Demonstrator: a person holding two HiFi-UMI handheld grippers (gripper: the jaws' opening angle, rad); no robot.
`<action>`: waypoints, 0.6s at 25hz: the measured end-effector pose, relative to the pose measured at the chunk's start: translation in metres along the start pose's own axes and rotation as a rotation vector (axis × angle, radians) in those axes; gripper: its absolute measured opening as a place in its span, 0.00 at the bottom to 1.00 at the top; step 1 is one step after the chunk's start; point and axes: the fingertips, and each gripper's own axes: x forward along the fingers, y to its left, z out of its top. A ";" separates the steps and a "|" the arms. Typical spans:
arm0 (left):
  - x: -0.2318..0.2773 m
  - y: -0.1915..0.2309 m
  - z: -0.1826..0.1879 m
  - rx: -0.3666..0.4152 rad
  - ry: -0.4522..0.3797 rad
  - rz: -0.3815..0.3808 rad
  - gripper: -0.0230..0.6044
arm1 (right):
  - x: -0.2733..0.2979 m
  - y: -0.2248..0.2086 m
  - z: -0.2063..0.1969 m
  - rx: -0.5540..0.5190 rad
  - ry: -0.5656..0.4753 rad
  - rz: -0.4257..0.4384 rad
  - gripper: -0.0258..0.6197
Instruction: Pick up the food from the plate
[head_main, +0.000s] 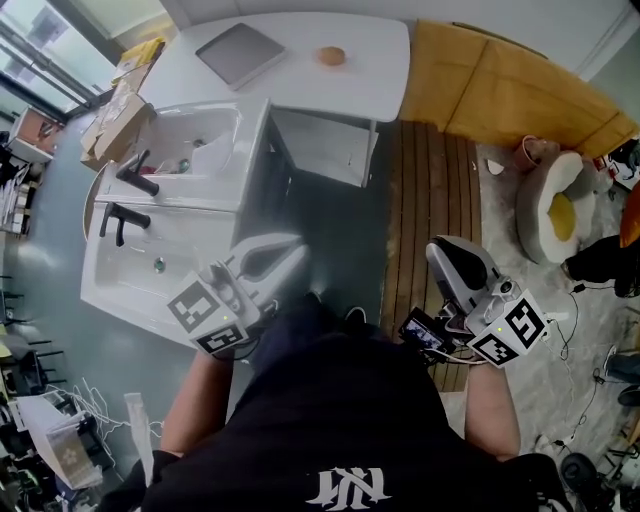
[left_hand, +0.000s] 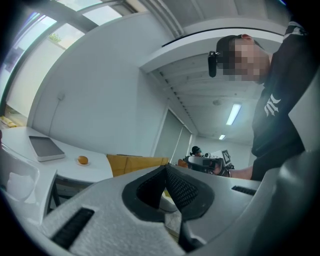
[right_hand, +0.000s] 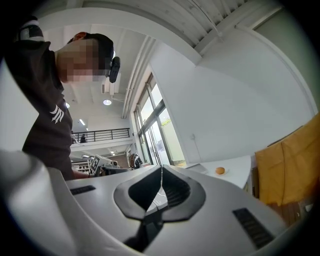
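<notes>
The food, a small round orange-brown bun (head_main: 331, 56), lies on a little plate at the far side of the white table (head_main: 330, 95), far from both grippers. It also shows as a bun (left_hand: 83, 160) in the left gripper view and as a bun (right_hand: 220, 170) in the right gripper view. My left gripper (head_main: 298, 245) is held low, close to the person's body, over the grey floor, jaws closed together and empty. My right gripper (head_main: 438, 246) hangs over the wooden slats, also shut with nothing in it. Both point toward the table.
A grey flat slab (head_main: 240, 55) lies on the table left of the bun. White washbasins with black taps (head_main: 135, 178) stand at the left. A yellow-brown sheet (head_main: 500, 90) and a round white cushion (head_main: 550, 205) are at the right. Another person (left_hand: 196, 150) stands far off.
</notes>
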 end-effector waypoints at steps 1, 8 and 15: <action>0.000 0.001 -0.003 -0.004 0.005 0.004 0.04 | 0.001 -0.003 -0.001 0.001 0.003 0.002 0.05; 0.014 0.040 -0.014 -0.034 0.015 -0.001 0.04 | 0.027 -0.030 -0.011 0.007 0.024 -0.005 0.05; 0.038 0.122 0.005 -0.047 -0.014 -0.017 0.04 | 0.088 -0.076 -0.005 -0.007 0.056 -0.045 0.05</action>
